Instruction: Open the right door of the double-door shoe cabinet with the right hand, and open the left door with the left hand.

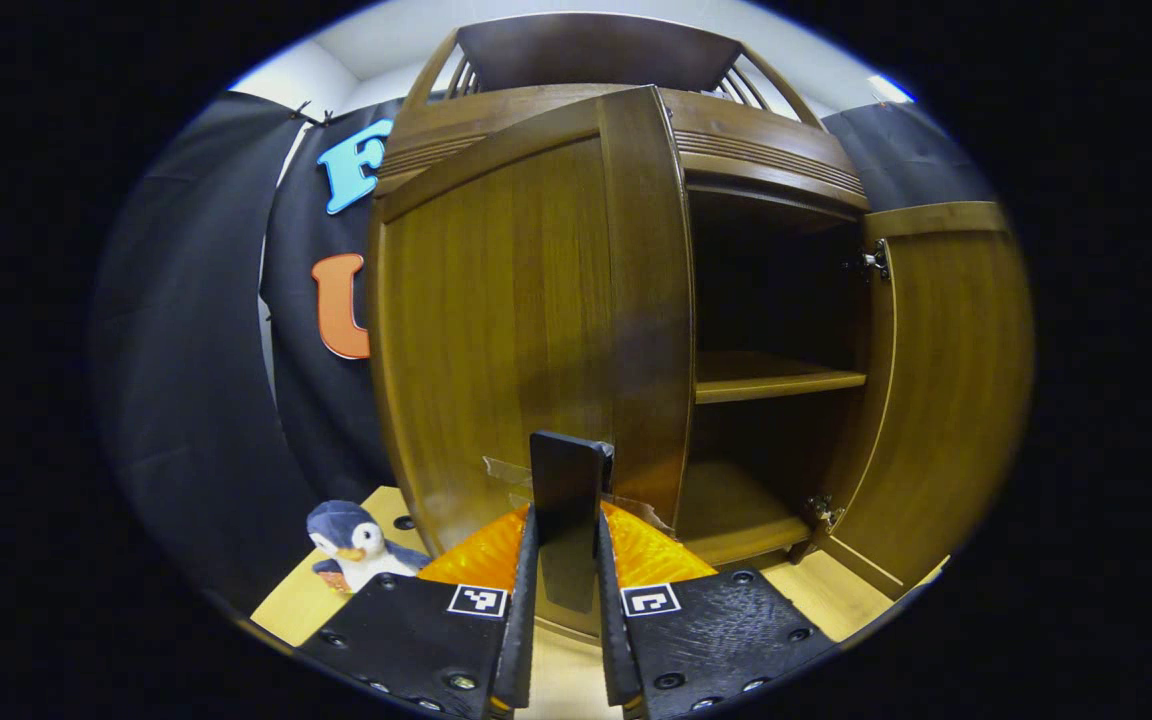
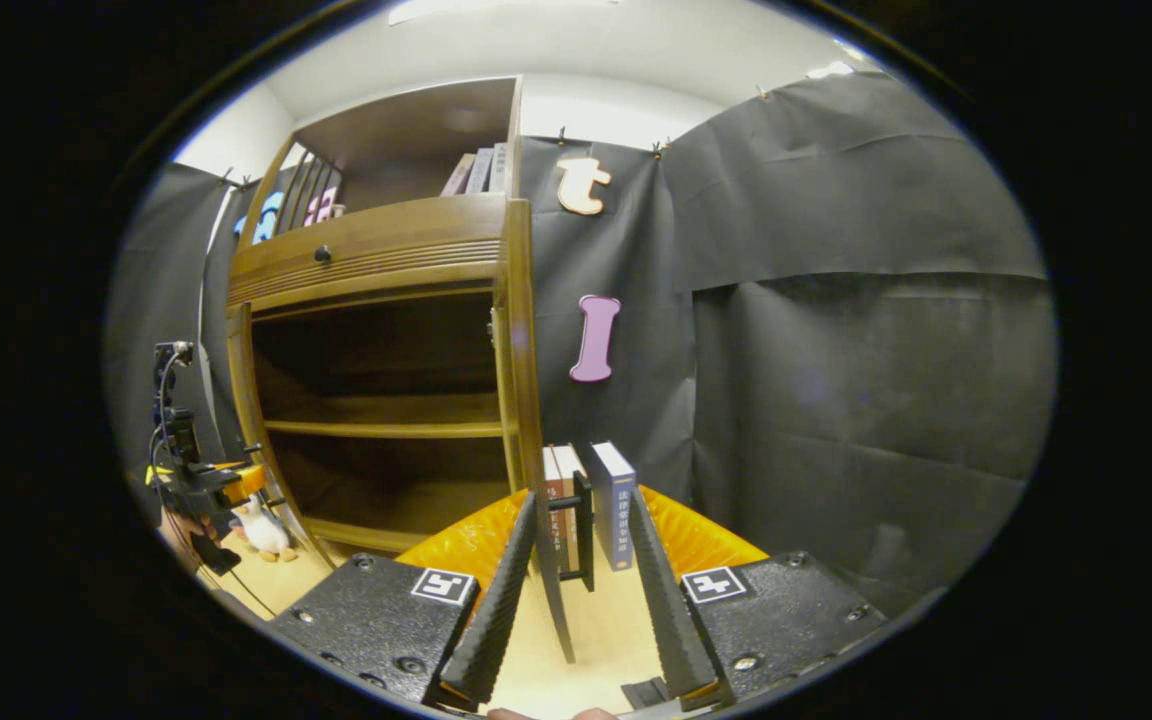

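Two doors of the cabinet (image 1: 736,150) stand away from it: the right door (image 1: 946,390) swung fully out, the left door (image 1: 536,320) partly out. Clamped between the left gripper (image 1: 566,520) fingers is the dark handle (image 1: 566,480) low on the left door's free edge. Beside the cabinet's right side, the right gripper (image 2: 576,560) stands wide, the right door's edge (image 2: 521,400) and its handle (image 2: 581,530) between its fingers, untouched, with books (image 2: 591,500) just behind

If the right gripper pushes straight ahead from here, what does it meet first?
The open right door, edge-on between the right gripper fingers; its black handle sits there too. Books stand beyond, depth unclear.
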`<state>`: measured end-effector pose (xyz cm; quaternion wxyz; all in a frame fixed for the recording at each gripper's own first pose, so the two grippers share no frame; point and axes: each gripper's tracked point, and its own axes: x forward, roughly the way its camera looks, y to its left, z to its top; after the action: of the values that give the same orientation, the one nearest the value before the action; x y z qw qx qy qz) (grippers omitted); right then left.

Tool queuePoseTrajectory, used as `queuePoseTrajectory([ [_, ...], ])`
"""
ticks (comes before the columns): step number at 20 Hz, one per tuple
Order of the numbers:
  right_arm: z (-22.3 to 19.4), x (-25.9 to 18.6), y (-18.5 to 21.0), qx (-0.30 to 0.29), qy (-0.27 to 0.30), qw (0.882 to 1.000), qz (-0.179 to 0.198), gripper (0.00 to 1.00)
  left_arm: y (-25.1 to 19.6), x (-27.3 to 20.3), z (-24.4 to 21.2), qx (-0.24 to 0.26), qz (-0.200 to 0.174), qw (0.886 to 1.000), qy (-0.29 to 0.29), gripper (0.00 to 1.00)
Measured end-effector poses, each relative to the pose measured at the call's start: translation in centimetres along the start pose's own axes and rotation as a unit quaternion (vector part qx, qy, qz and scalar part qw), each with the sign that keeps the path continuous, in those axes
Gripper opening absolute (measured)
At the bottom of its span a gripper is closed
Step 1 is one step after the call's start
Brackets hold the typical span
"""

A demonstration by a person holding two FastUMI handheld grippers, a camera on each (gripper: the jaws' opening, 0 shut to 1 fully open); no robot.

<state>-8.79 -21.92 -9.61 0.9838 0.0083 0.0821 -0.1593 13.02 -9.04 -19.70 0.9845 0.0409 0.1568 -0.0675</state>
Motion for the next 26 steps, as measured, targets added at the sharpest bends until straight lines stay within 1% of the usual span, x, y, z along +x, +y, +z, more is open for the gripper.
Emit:
queuePoseTrajectory([
  [8, 0.2, -0.3, 2.5, -0.009, 0.001, 1.000, 0.024, 0.62, 5.6, -4.5, -0.9, -0.002, 0.035, 0.999, -0.001, 0.26],
  [15, 0.2, -0.5, 5.4, -0.018, 0.000, 0.999, 0.049, 0.62, 11.6, -7.4, -1.6, -0.013, 0.086, 0.996, 0.004, 0.25],
  [17, 0.1, -0.4, 6.4, -0.018, 0.001, 0.998, 0.056, 0.62, 13.0, -7.8, -1.5, -0.019, 0.096, 0.995, 0.003, 0.25],
  [18, 0.1, -0.4, 6.9, -0.019, 0.001, 0.998, 0.060, 0.62, 13.8, -8.2, -1.3, -0.013, 0.106, 0.994, 0.000, 0.33],
  [19, 0.1, -0.4, 7.4, -0.020, 0.001, 0.998, 0.064, 0.62, 14.4, -8.2, -1.5, -0.019, 0.102, 0.995, 0.001, 0.32],
  [20, 0.0, -0.4, 7.9, -0.021, 0.002, 0.997, 0.069, 0.62, 14.8, -8.6, -1.5, -0.027, 0.101, 0.994, 0.001, 0.18],
  [21, 0.1, -0.3, 8.4, -0.023, 0.002, 0.997, 0.072, 0.62, 15.0, -8.8, -1.6, -0.029, 0.100, 0.995, 0.003, 0.20],
  [22, 0.0, 0.8, 9.5, -0.024, 0.002, 0.997, 0.077, 0.62, 15.4, -8.9, -1.7, -0.026, 0.101, 0.995, 0.003, 0.21],
  [23, 0.1, 0.7, 9.9, -0.025, 0.001, 0.997, 0.079, 0.62, 15.9, -9.4, -1.8, -0.024, 0.103, 0.994, 0.002, 0.22],
  [26, 0.2, 0.7, 11.2, -0.029, 0.000, 0.995, 0.094, 0.62, 17.8, -10.7, -2.5, -0.013, 0.124, 0.992, 0.007, 0.25],
])
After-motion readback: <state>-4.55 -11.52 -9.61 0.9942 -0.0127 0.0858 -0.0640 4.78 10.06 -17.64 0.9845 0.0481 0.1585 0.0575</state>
